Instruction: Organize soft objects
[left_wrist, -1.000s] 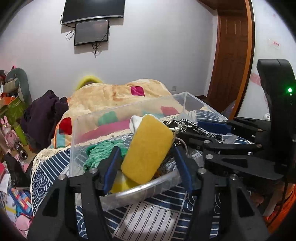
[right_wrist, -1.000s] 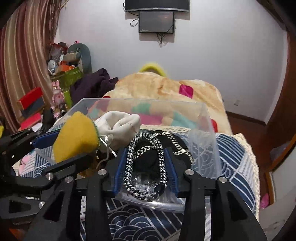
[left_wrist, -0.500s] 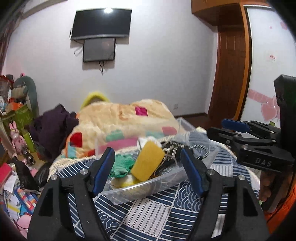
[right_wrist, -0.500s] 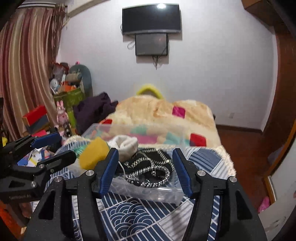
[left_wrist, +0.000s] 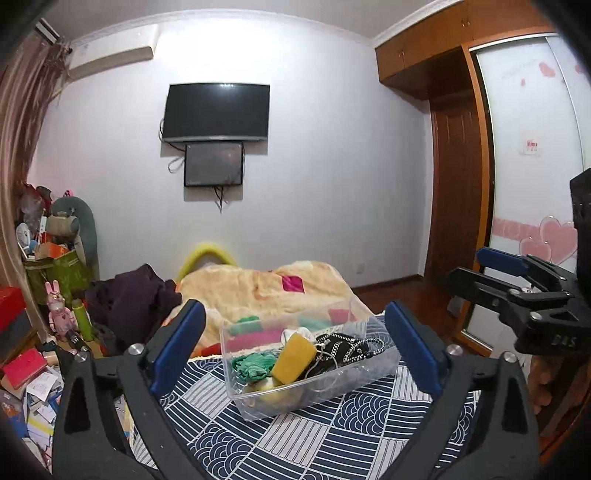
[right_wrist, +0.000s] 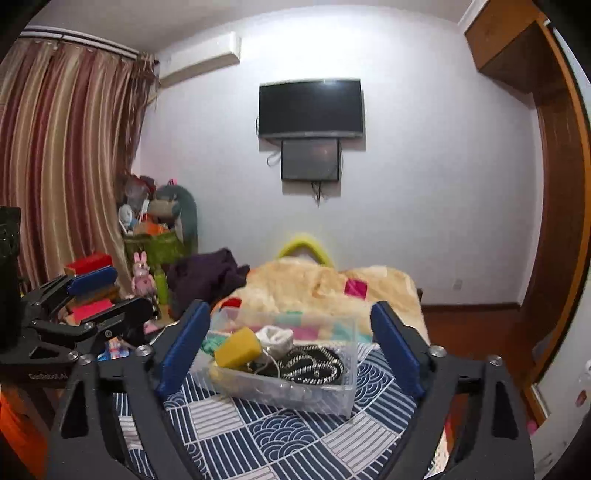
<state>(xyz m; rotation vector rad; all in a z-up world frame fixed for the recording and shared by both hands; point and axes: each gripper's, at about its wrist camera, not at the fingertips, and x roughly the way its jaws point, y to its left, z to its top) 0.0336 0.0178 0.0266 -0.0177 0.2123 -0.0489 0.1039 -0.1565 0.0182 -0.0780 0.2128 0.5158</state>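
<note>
A clear plastic bin (left_wrist: 332, 391) (right_wrist: 314, 391) stands on the blue patterned bedspread (left_wrist: 314, 439). In it lie a yellow sponge (left_wrist: 293, 358) (right_wrist: 238, 348), a green cloth (left_wrist: 253, 363), a white sock (right_wrist: 275, 336) and a black-and-white braided rope (left_wrist: 347, 345) (right_wrist: 312, 363). My left gripper (left_wrist: 291, 350) is open and empty, well back from the bin. My right gripper (right_wrist: 290, 347) is open and empty, also back from the bin. Each gripper shows at the side of the other's view.
A beige blanket (left_wrist: 266, 288) with coloured patches lies behind the bin. A dark purple garment (left_wrist: 129, 299) lies at the bed's left. Toys, boxes and books (left_wrist: 33, 332) clutter the floor at left. A wooden door (left_wrist: 458, 192) and wardrobe stand at right.
Both grippers have drawn back and up from the bin and opened wider. The sponge and the rope stay in the bin, released.
</note>
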